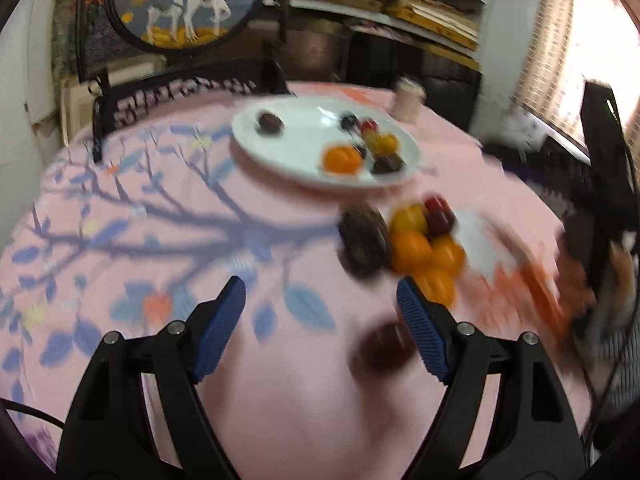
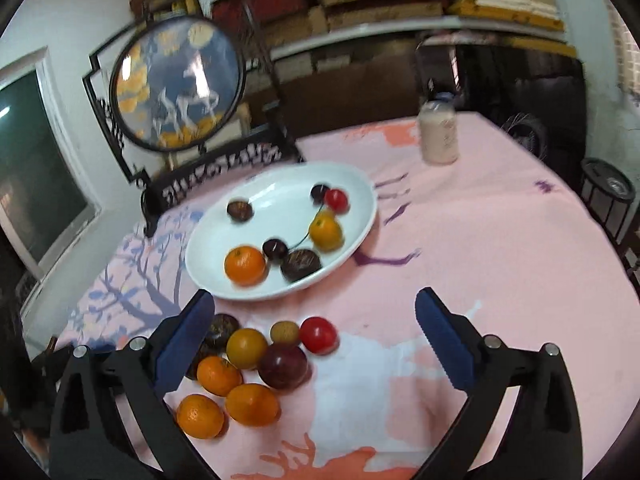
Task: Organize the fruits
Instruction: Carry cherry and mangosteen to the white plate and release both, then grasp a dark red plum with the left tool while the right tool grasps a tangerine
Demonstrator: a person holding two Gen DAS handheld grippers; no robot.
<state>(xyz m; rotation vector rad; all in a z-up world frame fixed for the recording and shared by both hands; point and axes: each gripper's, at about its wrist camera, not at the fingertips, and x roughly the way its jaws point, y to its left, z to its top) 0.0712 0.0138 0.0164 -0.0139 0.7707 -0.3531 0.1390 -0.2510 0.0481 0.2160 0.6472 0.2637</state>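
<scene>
A white oval plate (image 2: pixel 360 184) (image 1: pixel 296 168) on the pink tablecloth holds several fruits: an orange (image 2: pixel 245 265), a yellow fruit (image 2: pixel 326 232), a red one (image 2: pixel 336 199) and dark ones. A loose pile of fruit lies on the cloth in front of it: oranges (image 2: pixel 252 404), a dark purple fruit (image 2: pixel 283 365), a red one (image 2: pixel 318 334). In the blurred left wrist view the pile (image 1: pixel 416 240) lies ahead to the right and a dark fruit (image 1: pixel 382 350) lies by the right finger. My left gripper (image 1: pixel 320 300) is open and empty. My right gripper (image 2: pixel 314 316) is open and empty above the pile.
A round framed picture on a black stand (image 2: pixel 178 84) stands behind the plate. A pale bottle (image 2: pixel 438 132) stands at the far side of the table. Shelves of stacked goods line the back wall. A black stand (image 1: pixel 604 184) rises at the right.
</scene>
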